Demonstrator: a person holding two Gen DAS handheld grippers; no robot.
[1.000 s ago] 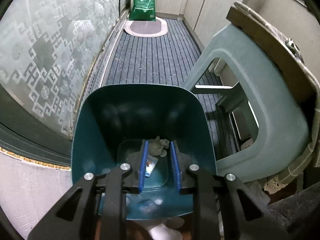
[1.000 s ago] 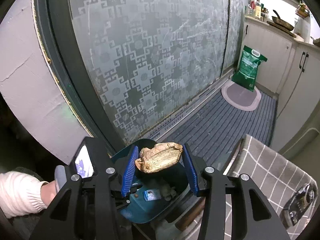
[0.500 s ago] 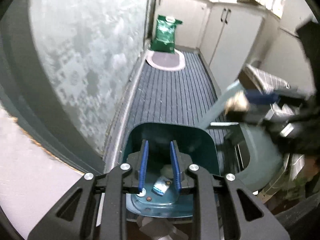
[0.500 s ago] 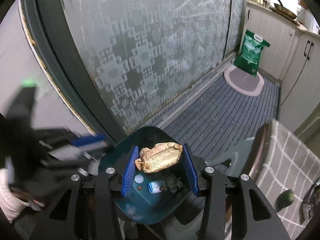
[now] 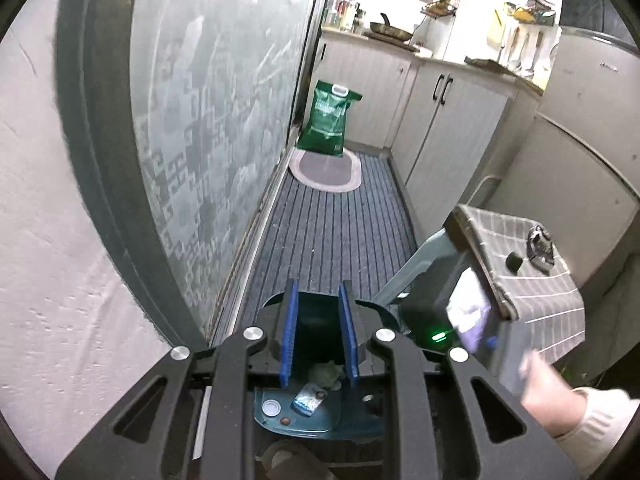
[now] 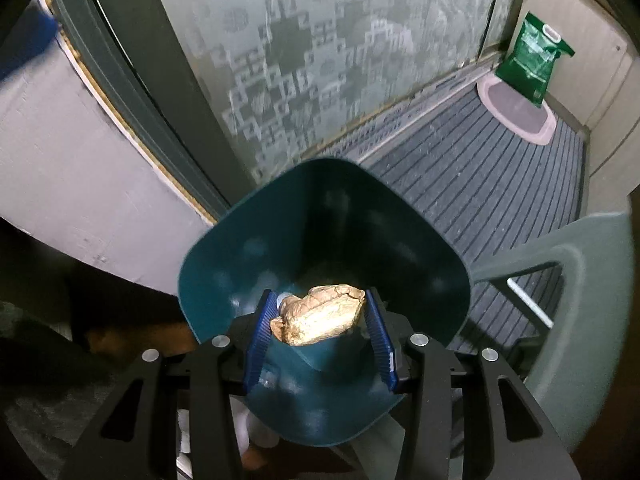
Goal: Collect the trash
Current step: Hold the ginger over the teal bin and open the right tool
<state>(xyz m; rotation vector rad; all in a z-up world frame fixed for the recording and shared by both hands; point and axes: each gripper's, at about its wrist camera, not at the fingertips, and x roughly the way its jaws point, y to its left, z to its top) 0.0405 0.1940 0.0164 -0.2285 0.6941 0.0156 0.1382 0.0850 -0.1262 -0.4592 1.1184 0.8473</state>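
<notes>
the right gripper (image 6: 318, 334) is clamped on a crumpled, tan wad of paper (image 6: 320, 316), its ribbed blue pads (image 6: 258, 336) pressing both sides of the lumpy, creased ball. it hangs over the mouth of a smooth, glossy teal plastic bin (image 6: 400, 240) with rounded corners and flaring walls. the right view looks almost straight down into the bin, but the wad hides what lies at the bottom.

the left gripper (image 5: 318, 336) stands with its pads apart and nothing between them. its view shows the bin (image 5: 320, 420) floor: a small blue-and-white wrapper (image 5: 308, 398), a round white cap (image 5: 272, 407) and a grey-green crumpled scrap (image 5: 326, 372).

only the left view takes in the stool (image 5: 432, 276), pale green plastic topped with a grey checked cloth (image 5: 520, 256), and the person's hand (image 5: 548, 392) in a cream knit sleeve, blurred at the right edge. it also shows the white cupboards (image 5: 448, 128) and a pan on the counter.

both views share the frosted, patterned glass door (image 6: 320, 60), the ribbed grey floor mat (image 5: 332, 232), an oval pink-rimmed rug (image 6: 520, 110) and a green bag (image 5: 330, 120) standing behind it.
</notes>
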